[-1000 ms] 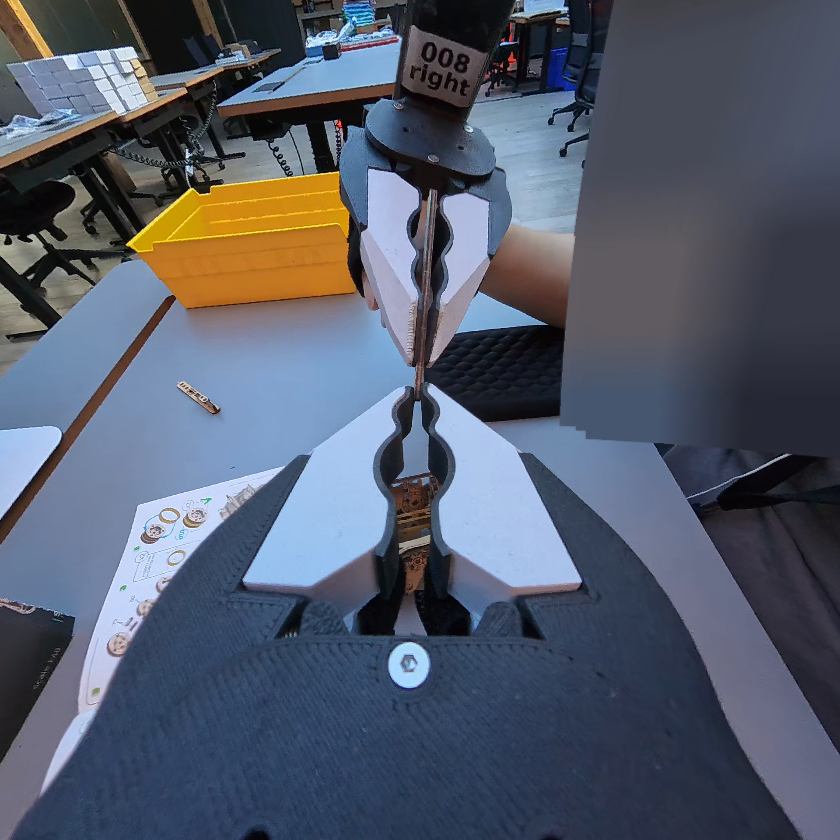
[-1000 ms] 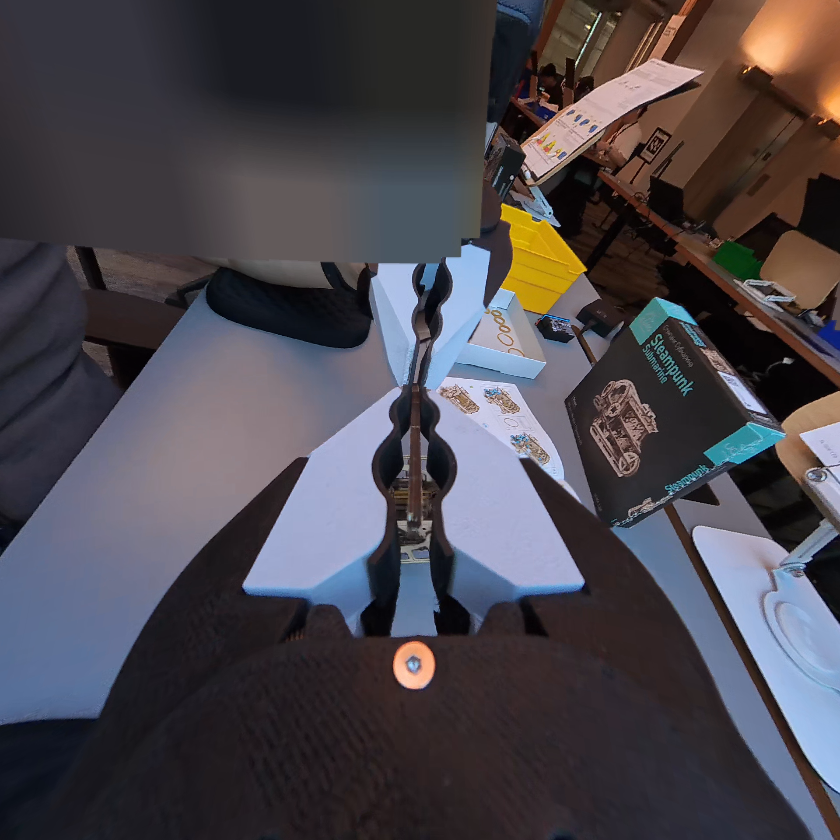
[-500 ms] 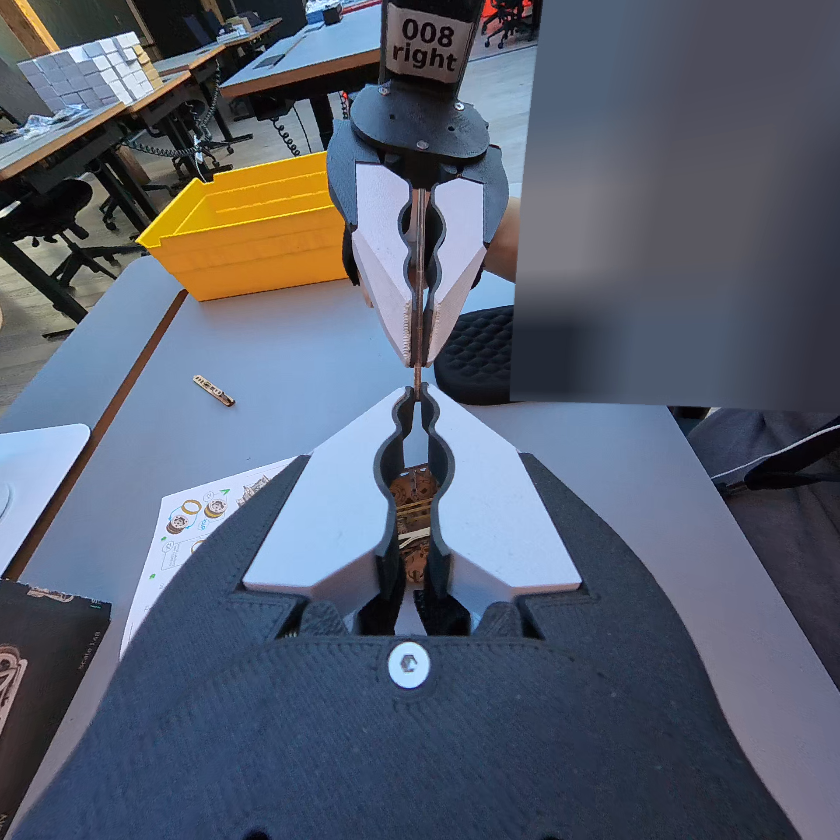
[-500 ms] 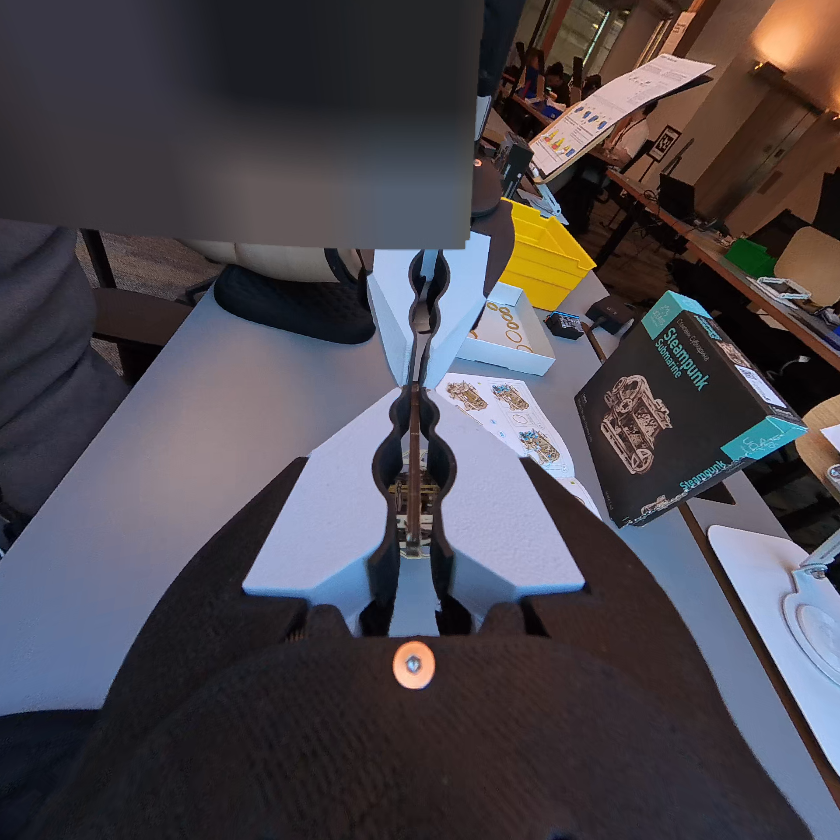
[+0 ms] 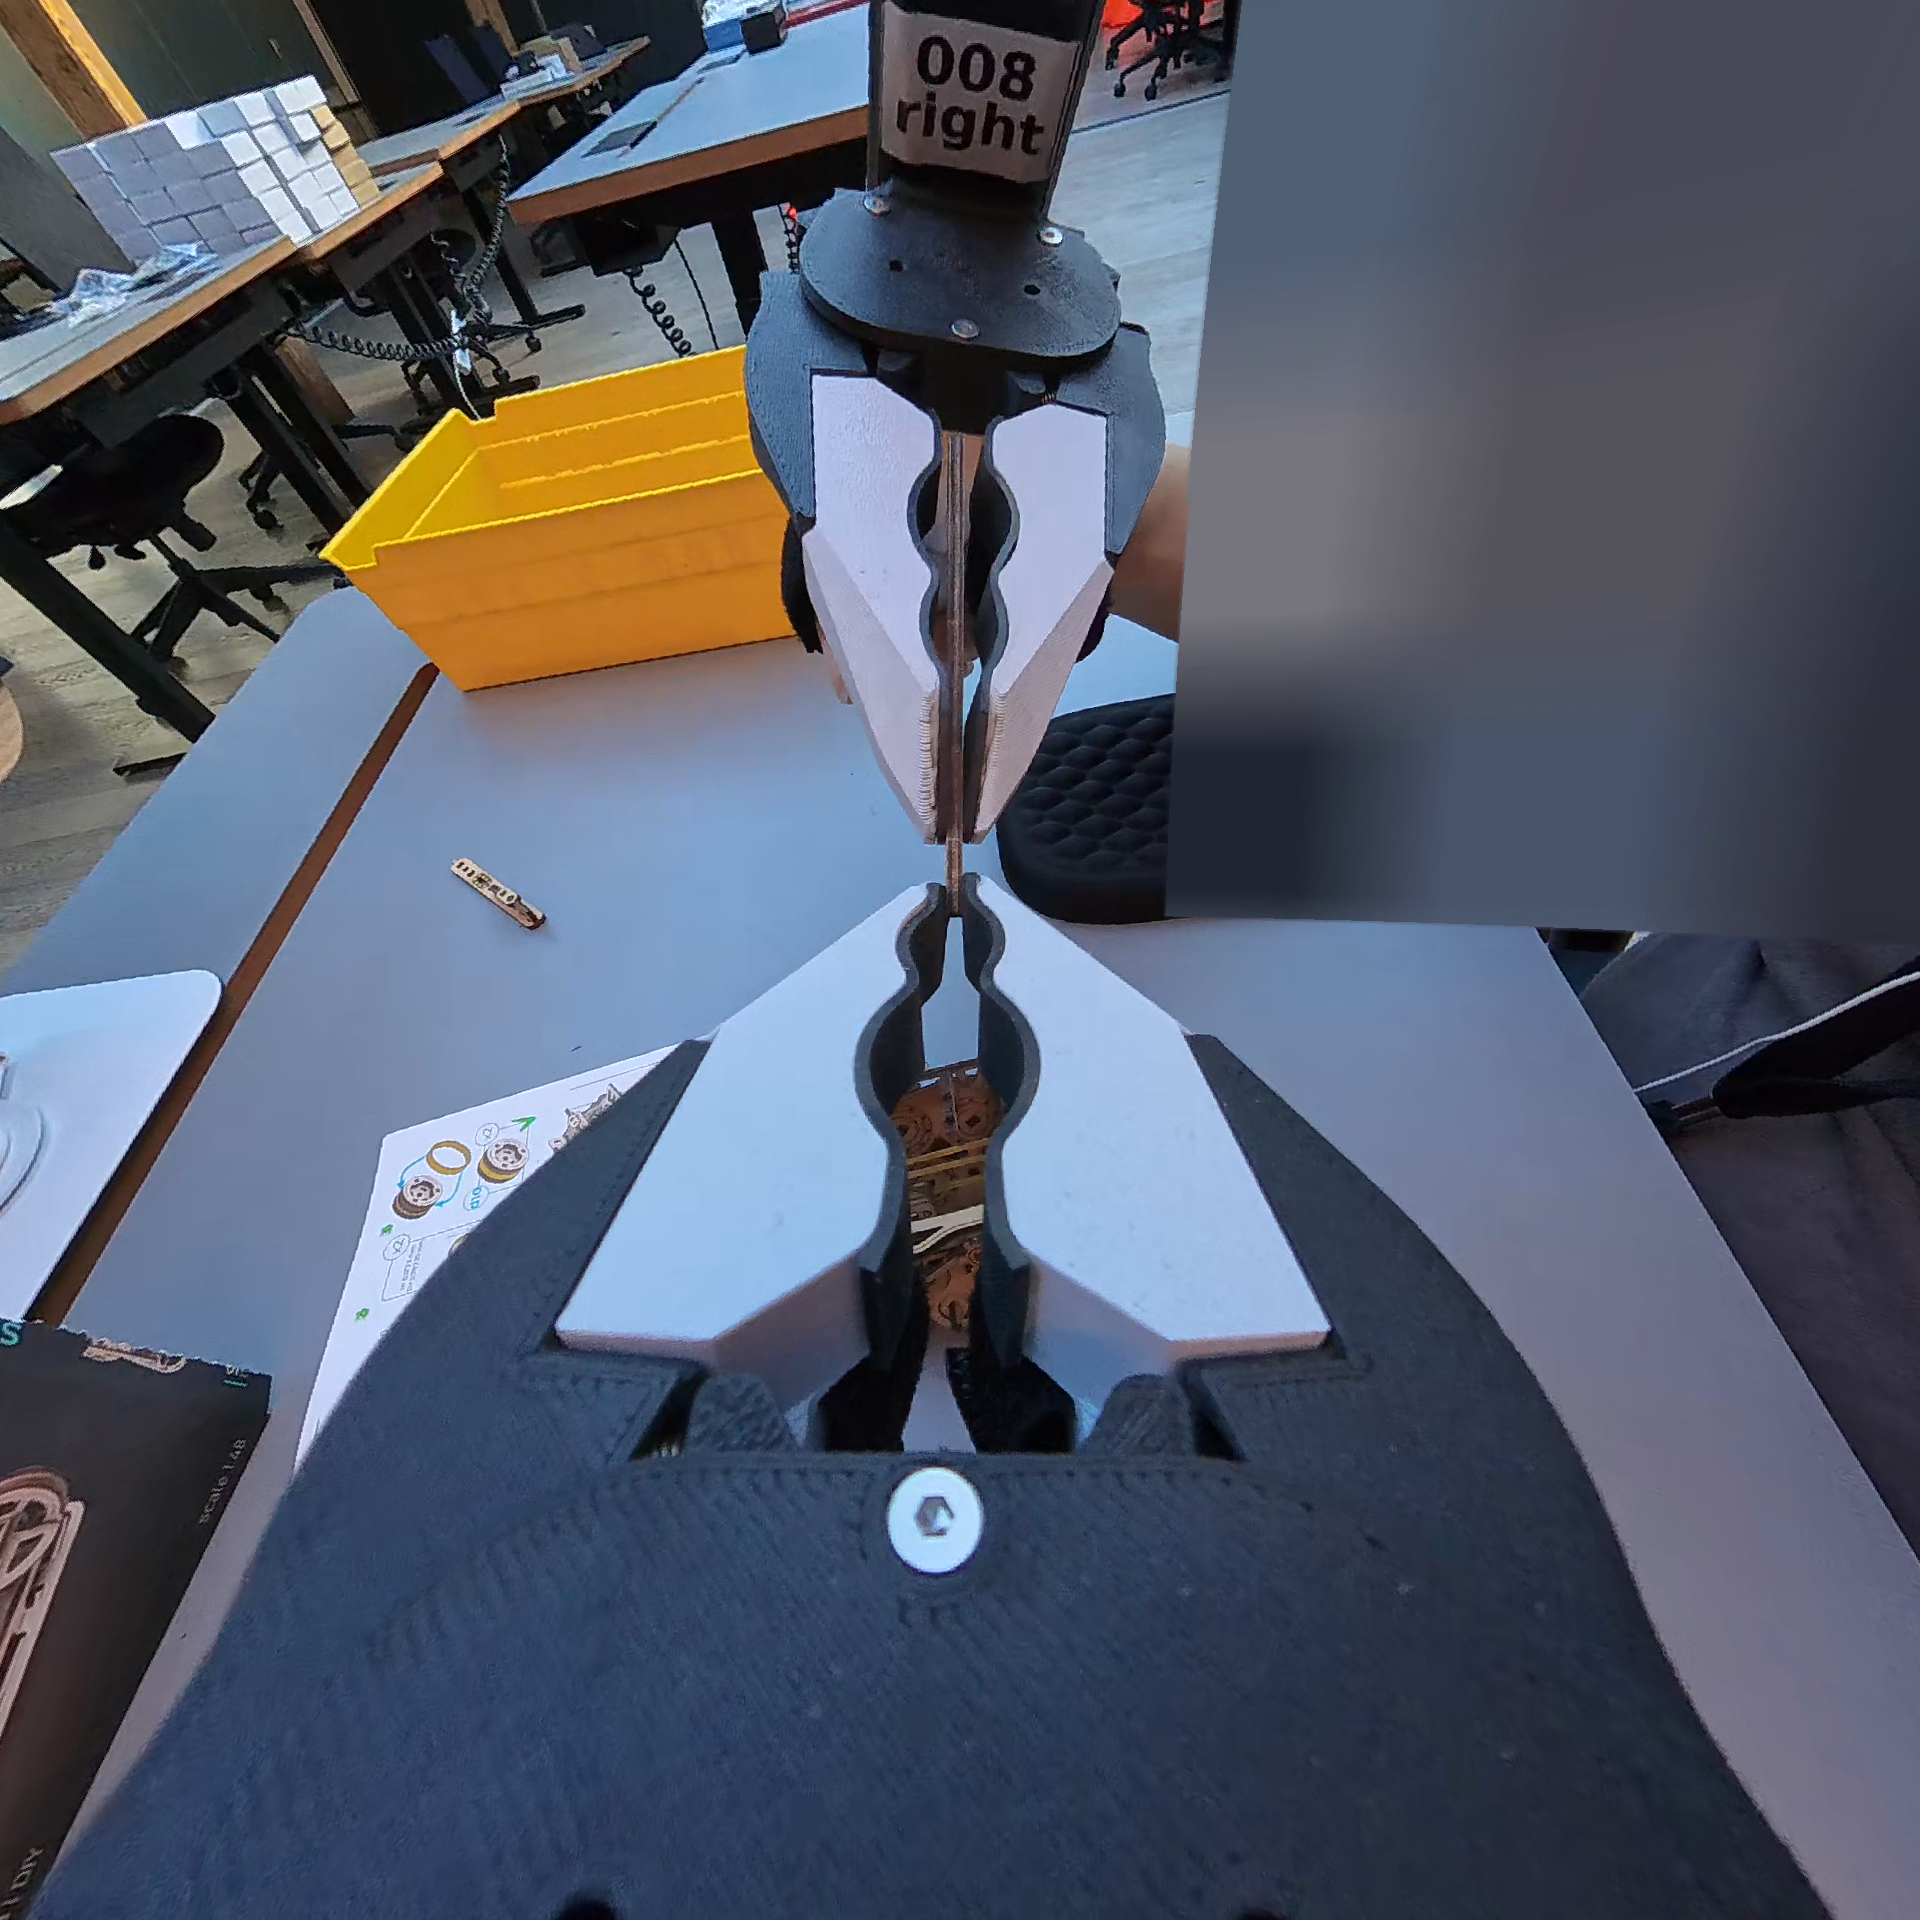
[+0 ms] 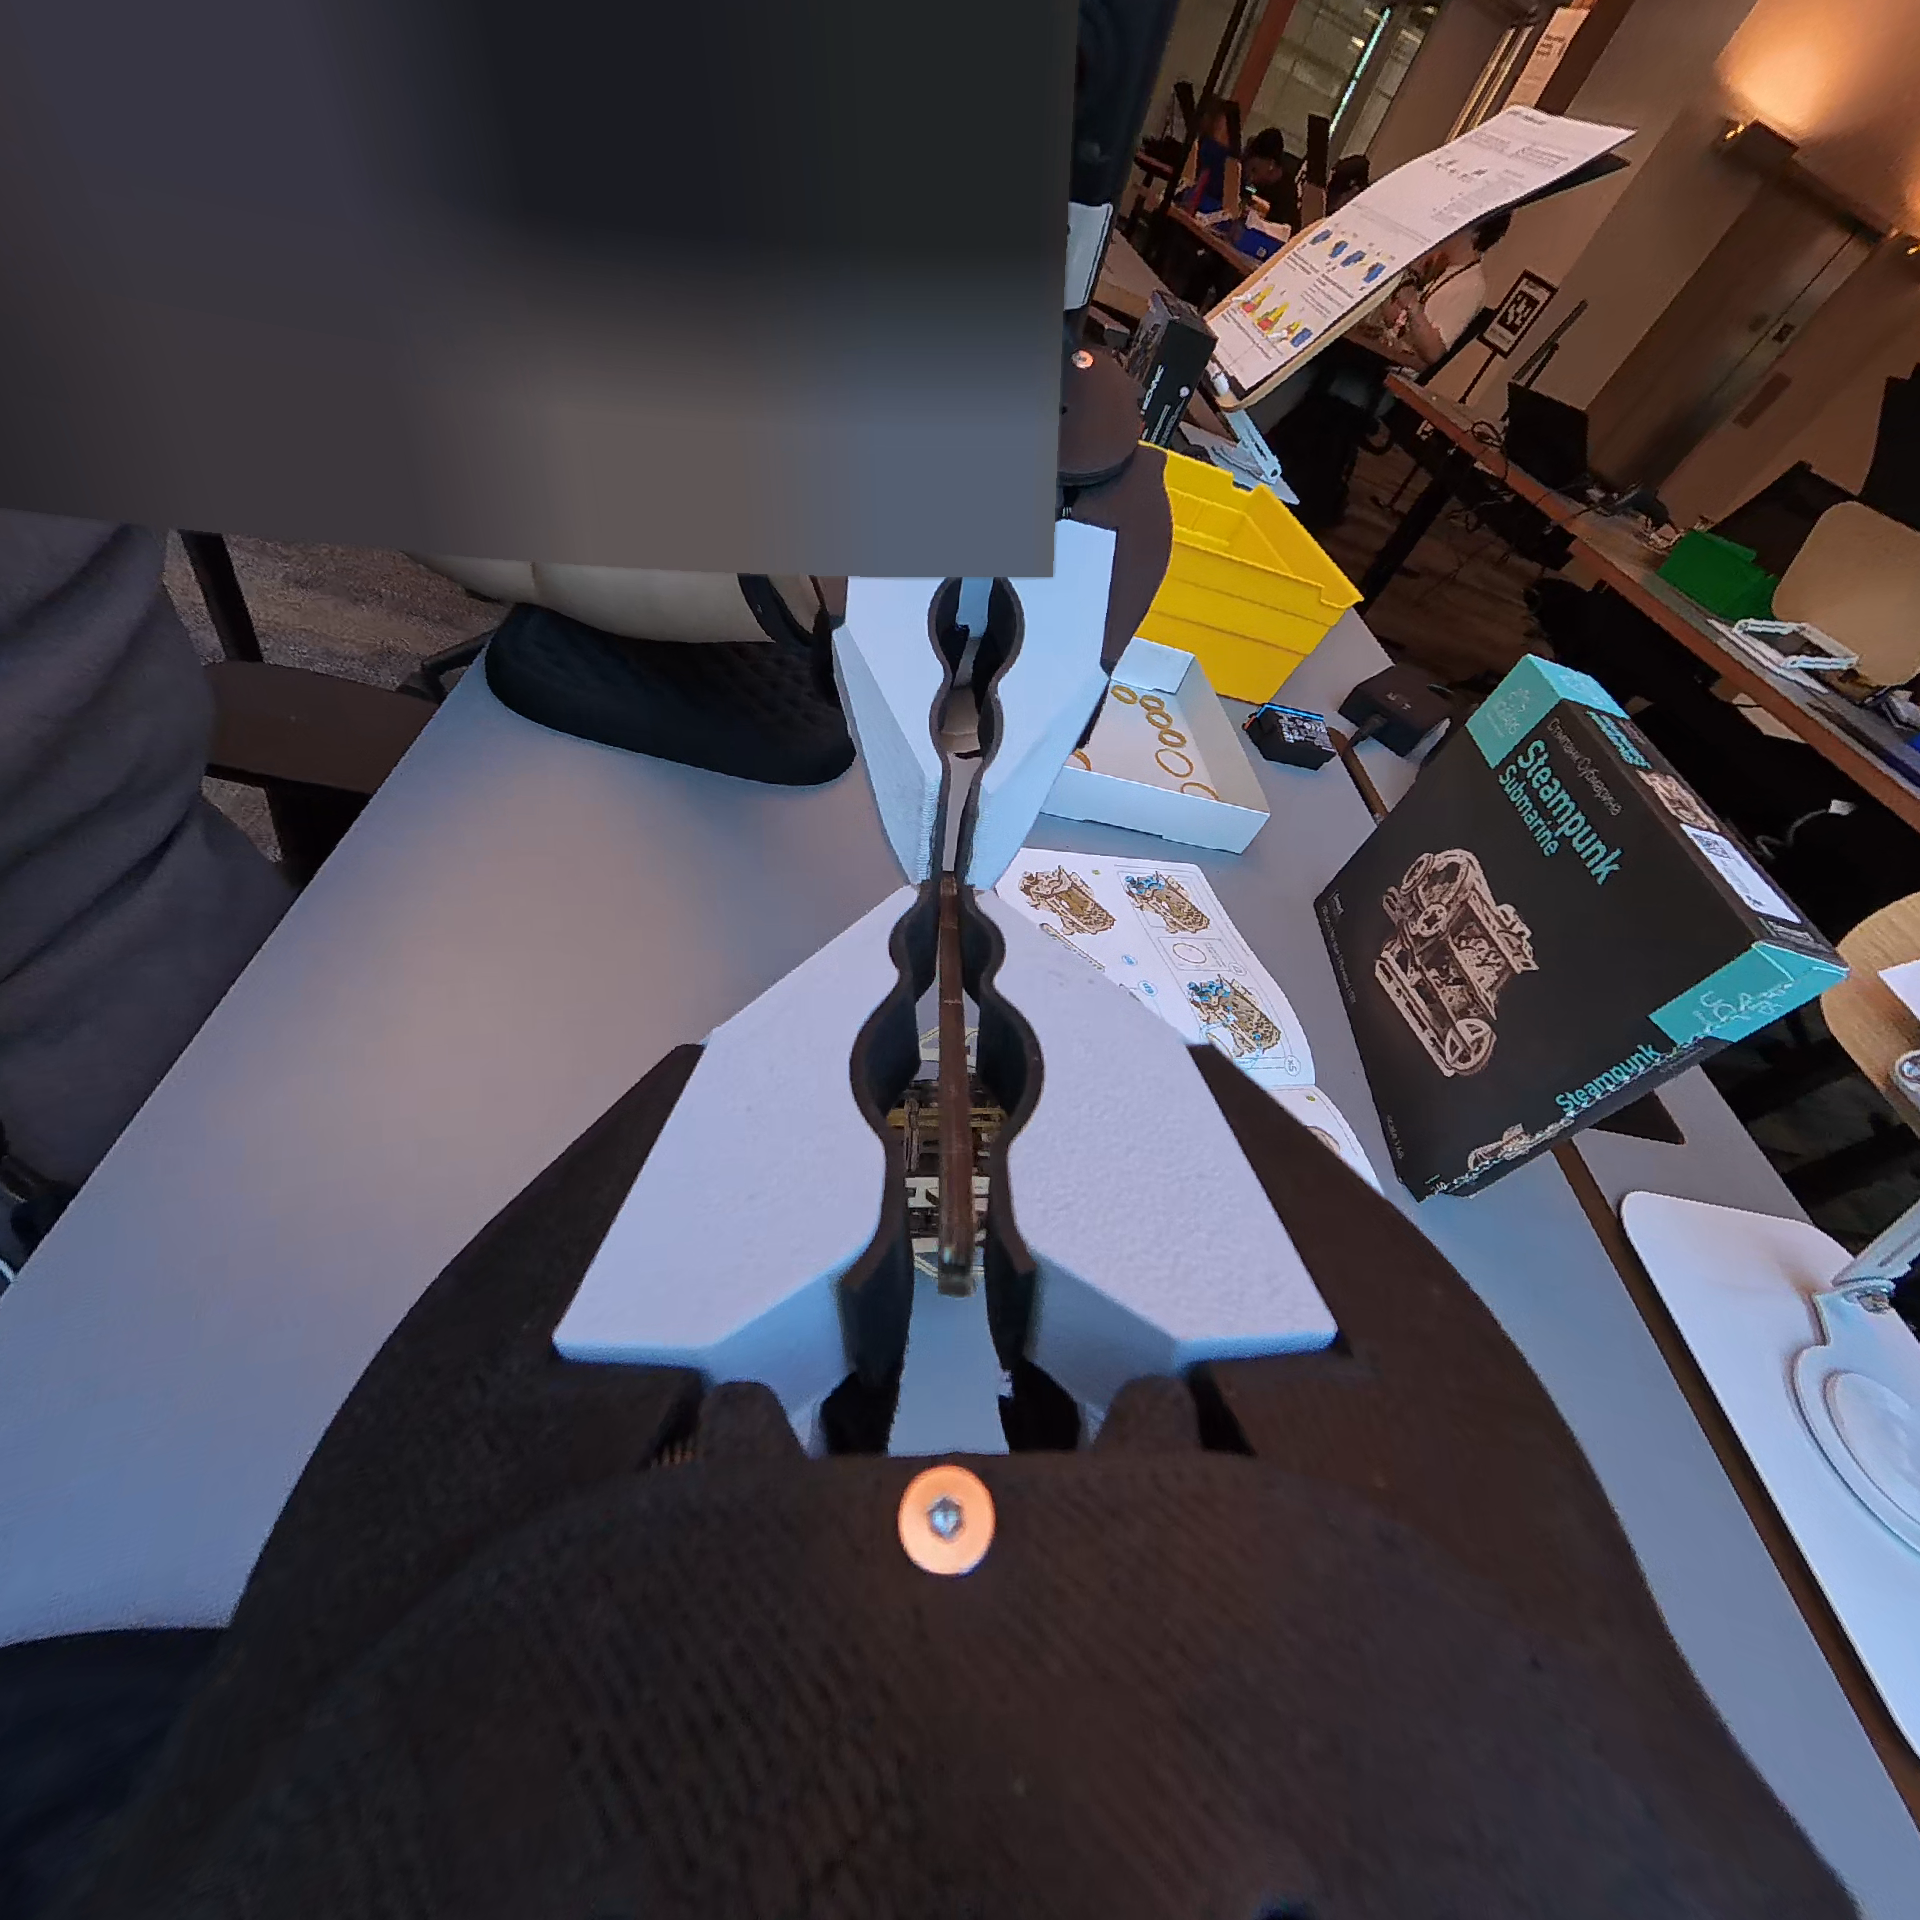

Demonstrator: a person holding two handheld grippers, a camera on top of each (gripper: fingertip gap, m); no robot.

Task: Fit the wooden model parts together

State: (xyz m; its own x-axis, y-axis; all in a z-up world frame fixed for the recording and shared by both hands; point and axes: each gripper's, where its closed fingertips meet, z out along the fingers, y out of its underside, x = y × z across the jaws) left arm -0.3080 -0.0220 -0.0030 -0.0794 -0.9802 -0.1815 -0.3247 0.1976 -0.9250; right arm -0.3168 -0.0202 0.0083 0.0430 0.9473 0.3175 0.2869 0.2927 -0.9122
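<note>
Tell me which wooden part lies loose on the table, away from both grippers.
The small flat wooden strip lying near the yellow bin; the other thin wooden piece is clamped in the right gripper.

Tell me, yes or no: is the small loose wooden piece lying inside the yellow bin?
No. The wooden piece lies on the grey table, apart from the yellow bin.

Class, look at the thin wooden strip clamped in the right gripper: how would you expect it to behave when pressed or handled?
The wooden strip looks very thin seen edge-on, so it probably snaps or bends under sideways force. It likely weighs little. Its tip enters the left gripper, whose fingers are closed on it, while the right gripper clamps its length; pushing along its length seems safer than twisting.
</note>
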